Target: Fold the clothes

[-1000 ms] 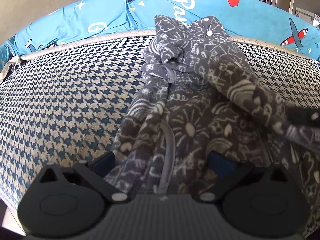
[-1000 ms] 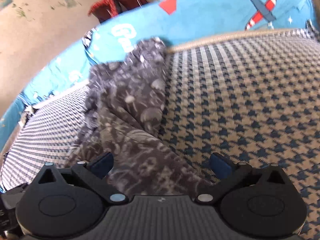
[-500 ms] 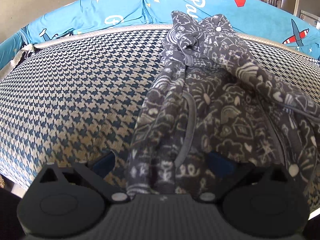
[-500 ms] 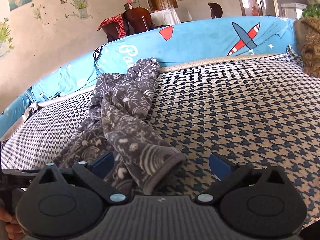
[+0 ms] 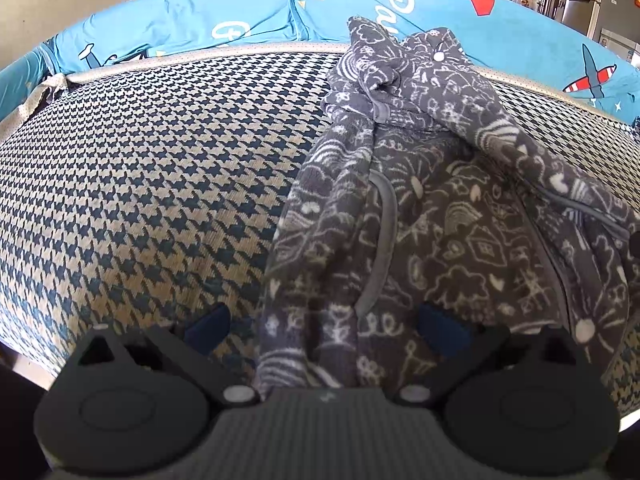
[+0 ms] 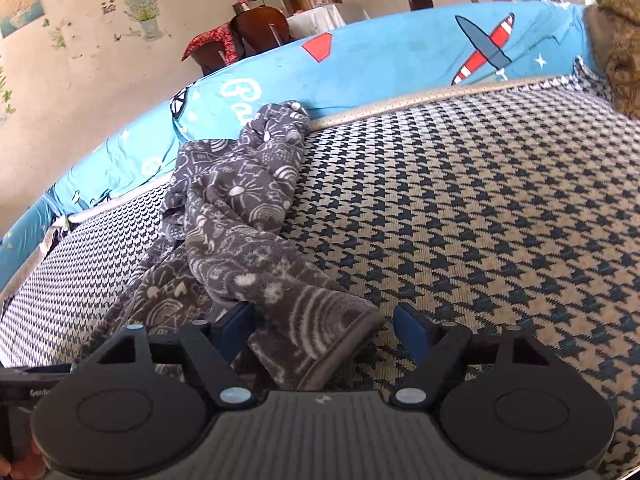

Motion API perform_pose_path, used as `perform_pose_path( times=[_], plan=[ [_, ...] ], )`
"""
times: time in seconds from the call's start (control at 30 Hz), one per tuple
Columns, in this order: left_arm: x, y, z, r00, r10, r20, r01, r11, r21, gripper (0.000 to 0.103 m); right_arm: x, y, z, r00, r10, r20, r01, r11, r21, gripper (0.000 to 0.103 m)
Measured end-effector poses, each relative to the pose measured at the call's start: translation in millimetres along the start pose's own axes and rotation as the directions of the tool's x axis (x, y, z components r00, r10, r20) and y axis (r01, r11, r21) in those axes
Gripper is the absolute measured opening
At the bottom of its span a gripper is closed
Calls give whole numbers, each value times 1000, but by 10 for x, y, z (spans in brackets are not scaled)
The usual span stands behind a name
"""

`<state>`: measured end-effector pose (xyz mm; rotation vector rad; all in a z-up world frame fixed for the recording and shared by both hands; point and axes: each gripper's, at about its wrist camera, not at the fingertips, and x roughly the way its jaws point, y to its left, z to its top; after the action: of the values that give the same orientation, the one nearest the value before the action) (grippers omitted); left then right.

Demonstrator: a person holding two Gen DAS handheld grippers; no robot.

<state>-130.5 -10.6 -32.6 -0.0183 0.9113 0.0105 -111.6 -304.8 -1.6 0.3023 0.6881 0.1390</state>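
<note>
I am keeping my left gripper point(image 5: 326, 322) spread wide over the near hem of the grey patterned garment point(image 5: 420, 208), gripping nothing. My right gripper point(image 6: 324, 328) is sitting open too, a sleeve end point(image 6: 316, 332) lying between its fingers. The garment is sprawling across the houndstooth cushion point(image 6: 480, 216), its far end bunching against the blue cover point(image 6: 392, 60).

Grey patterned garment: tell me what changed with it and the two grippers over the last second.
The right gripper has pulled back from the heap, so the sleeve cuff now lies slack between its open fingers, flat on the houndstooth cushion. The left gripper has also backed off, seeing more of the grey patterned garment. Both stayed open; the garment stayed bunched against the blue backrest, not yet folded.
</note>
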Motion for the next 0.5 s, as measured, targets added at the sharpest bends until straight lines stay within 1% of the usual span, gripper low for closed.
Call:
perform_pose_path(
  times=[0.03,0.2,0.33,0.4,0.43,0.47,0.5],
  plan=[
    [2,2,-2,1000,-1,0,1,1000,-1,103,27,-21,5,1000,5,-2,-4,1000,16,70],
    [24,4,-11,1000,-3,-3,3,1000,-7,103,170,-94,9,1000,13,-10,-13,998,69,66],
    [33,3,-14,1000,-5,-4,5,1000,-9,103,248,-69,-4,1000,1,0,-1,999,50,65],
    [38,1,-19,1000,-4,-2,4,1000,-8,103,256,-47,-15,1000,-7,5,7,999,34,63],
    [40,0,-22,1000,-3,0,3,1000,-6,103,259,-38,-20,1000,-8,6,8,1000,28,57],
    [37,1,-22,1000,-2,3,2,1000,-5,103,257,-33,-19,1000,6,1,-6,1000,27,46],
    [34,2,-22,1000,-1,5,1,1000,-3,103,256,-28,-20,1000,21,-4,-21,999,27,41]
  ],
)
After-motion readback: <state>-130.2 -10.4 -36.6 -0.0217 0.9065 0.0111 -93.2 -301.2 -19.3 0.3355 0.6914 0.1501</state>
